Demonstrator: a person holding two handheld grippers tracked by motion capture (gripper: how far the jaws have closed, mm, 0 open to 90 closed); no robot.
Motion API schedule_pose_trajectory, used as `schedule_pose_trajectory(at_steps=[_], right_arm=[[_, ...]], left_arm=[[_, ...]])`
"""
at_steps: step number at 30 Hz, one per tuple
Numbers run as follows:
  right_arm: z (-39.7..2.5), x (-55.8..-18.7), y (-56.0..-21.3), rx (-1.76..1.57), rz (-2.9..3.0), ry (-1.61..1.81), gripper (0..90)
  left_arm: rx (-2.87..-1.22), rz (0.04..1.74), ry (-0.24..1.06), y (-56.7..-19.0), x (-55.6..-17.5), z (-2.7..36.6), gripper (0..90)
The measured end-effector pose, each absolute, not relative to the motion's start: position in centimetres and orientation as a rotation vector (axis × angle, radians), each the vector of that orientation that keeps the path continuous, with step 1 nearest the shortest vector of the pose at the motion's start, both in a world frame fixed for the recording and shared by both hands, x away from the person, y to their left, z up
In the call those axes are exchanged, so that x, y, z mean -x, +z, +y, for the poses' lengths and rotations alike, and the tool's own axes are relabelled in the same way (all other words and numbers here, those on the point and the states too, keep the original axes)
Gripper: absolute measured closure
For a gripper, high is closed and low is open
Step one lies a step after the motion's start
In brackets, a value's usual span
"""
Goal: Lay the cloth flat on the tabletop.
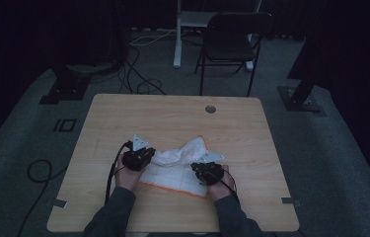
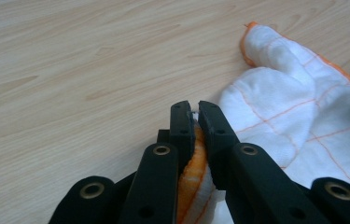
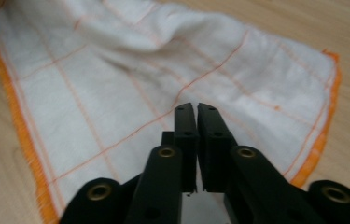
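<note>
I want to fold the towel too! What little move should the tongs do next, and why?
Probably lift the left tongs a little and carry their edge across the towel. They are shut on its orange hem, and the towel lies bunched on the table between both tongs. The right tongs are closed over the cloth; whether they pinch it is unclear.

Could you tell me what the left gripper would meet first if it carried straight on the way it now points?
Probably only bare table. The left gripper, shut on the cloth by its orange hem, points past the cloth's bunched part, which lies off to one side; depth is uncertain.
</note>
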State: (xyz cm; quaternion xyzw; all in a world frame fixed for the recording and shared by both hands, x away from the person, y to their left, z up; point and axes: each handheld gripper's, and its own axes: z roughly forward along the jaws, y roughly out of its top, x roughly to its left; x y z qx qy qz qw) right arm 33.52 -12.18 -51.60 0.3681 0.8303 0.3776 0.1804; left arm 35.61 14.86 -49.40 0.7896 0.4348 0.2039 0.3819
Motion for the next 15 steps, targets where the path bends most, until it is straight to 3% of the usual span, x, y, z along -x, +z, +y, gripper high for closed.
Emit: schedule_pose_trajectory(at_steps=[15], right_arm=[[-9.9,-36.3,-50.6,-1.040,2.301,1.081,73.3]], left_arm=[[-2.029,1.101,0.479,-50.9,-34.0,14.5,85.6]])
